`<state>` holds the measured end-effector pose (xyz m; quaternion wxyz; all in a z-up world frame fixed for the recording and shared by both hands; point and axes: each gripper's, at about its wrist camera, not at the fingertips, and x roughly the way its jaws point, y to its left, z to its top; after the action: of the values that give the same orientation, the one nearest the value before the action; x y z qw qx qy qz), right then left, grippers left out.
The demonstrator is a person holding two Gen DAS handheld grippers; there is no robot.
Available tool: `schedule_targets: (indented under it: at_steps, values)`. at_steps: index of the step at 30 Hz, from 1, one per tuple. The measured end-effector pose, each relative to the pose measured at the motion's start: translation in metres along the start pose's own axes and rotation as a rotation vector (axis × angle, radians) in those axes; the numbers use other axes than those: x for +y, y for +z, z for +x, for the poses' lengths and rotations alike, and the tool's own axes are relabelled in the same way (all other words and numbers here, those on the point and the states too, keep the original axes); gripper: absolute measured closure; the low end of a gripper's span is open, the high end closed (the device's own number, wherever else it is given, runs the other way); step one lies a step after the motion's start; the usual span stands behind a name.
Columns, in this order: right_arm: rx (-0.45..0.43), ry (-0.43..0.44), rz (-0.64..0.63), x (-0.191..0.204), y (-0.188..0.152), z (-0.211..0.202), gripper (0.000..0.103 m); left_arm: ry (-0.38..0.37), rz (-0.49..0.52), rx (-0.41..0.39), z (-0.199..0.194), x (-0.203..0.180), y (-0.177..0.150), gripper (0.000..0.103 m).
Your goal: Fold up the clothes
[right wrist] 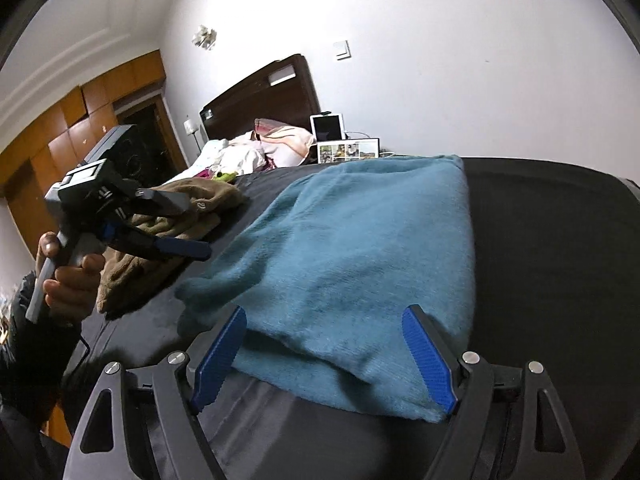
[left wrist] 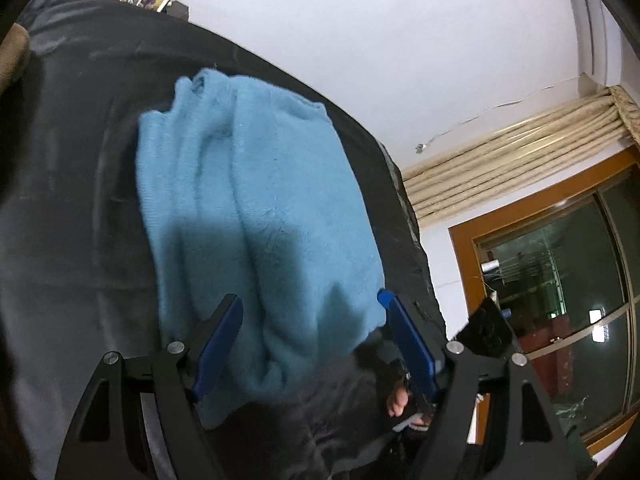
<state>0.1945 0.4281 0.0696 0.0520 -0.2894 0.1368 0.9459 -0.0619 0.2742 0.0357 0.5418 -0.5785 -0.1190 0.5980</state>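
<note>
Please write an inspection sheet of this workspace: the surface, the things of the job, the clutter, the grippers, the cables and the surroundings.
Surface: black cloth cover, wrinkled.
Job's things: blue sweater lying folded on the cover, its near edge between the fingers of both grippers; brown garment bunched beside it.
Clutter: photo collage frame and a tablet at the far edge.
Grippers: left gripper open, nothing clamped; right gripper open, nothing clamped.
Cables: thin white wire running along the wall.
Surroundings: bed headboard with piled bedding, wooden wardrobe, curtain above a dark window.
</note>
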Motion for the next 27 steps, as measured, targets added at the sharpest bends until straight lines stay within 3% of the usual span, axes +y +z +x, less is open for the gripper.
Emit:
schedule_targets:
  at_steps: [5, 10, 11, 13, 15, 19, 23, 27]
  values:
    - [-0.008, -0.054, -0.035, -0.004, -0.006, -0.01, 0.021, 0.011, -0.047, 0.062, 0.029, 0.002, -0.001, 0.024]
    - [0.026, -0.101, -0.022, -0.02, -0.009, -0.013, 0.021, 0.033, -0.041, 0.06, 0.028, 0.001, -0.012, 0.026]
    - [0.036, -0.108, -0.023, -0.024, -0.01, -0.013, 0.021, 0.045, -0.034, 0.063, 0.027, 0.0, -0.015, 0.029]
    - [0.053, -0.135, -0.045, -0.027, -0.012, -0.016, 0.021, 0.09, -0.019, 0.072, 0.028, 0.0, -0.021, 0.064]
    - [0.082, -0.169, -0.085, -0.028, -0.016, -0.016, 0.021, 0.148, -0.019, 0.081, 0.028, 0.007, -0.031, 0.082]
    - [0.137, -0.22, -0.148, -0.027, -0.02, -0.011, 0.021, 0.134, -0.039, 0.07, 0.023, 0.014, -0.044, 0.085]
    - [0.178, -0.274, -0.197, -0.025, -0.02, 0.0, 0.021, 0.181, 0.016, 0.06, 0.021, 0.001, -0.052, 0.086]
    - [0.17, -0.36, -0.149, -0.042, -0.019, -0.005, 0.021, 0.214, 0.058, 0.065, 0.019, 0.004, -0.065, 0.088]
